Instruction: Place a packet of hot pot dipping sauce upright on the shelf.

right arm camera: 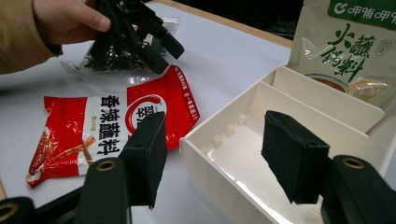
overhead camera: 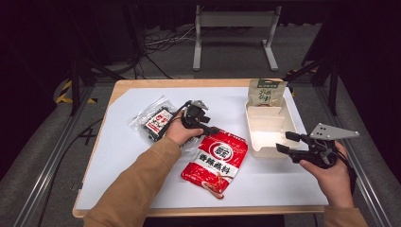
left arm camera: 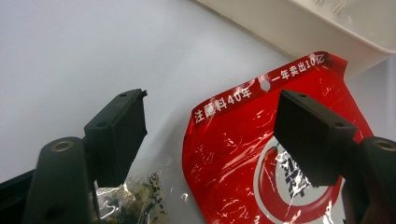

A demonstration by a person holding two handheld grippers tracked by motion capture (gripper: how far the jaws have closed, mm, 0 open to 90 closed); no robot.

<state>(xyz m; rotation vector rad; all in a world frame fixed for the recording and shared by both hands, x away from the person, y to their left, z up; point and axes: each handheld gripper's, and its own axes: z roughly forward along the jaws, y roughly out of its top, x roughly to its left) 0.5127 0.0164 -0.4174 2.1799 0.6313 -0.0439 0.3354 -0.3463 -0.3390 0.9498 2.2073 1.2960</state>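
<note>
Red sauce packet [overhead camera: 215, 161] lies flat mid-table, left of the white tray [overhead camera: 269, 130] — long axis diagonal, hang-hole top edge toward the tray, bottom toward the table's near edge. Left gripper [overhead camera: 208, 128] over that top corner, jaws wide, nothing pinched. Right gripper [overhead camera: 287, 142] hovers at the tray's near end — jaws apart, empty.

A wooden-edged table [overhead camera: 120, 90] with a white top carries a cream tray [overhead camera: 265, 150] at its right side; left of the tray lies a red sachet [overhead camera: 215, 161], and farther left a clear packet [overhead camera: 153, 120] of dark bits
</note>
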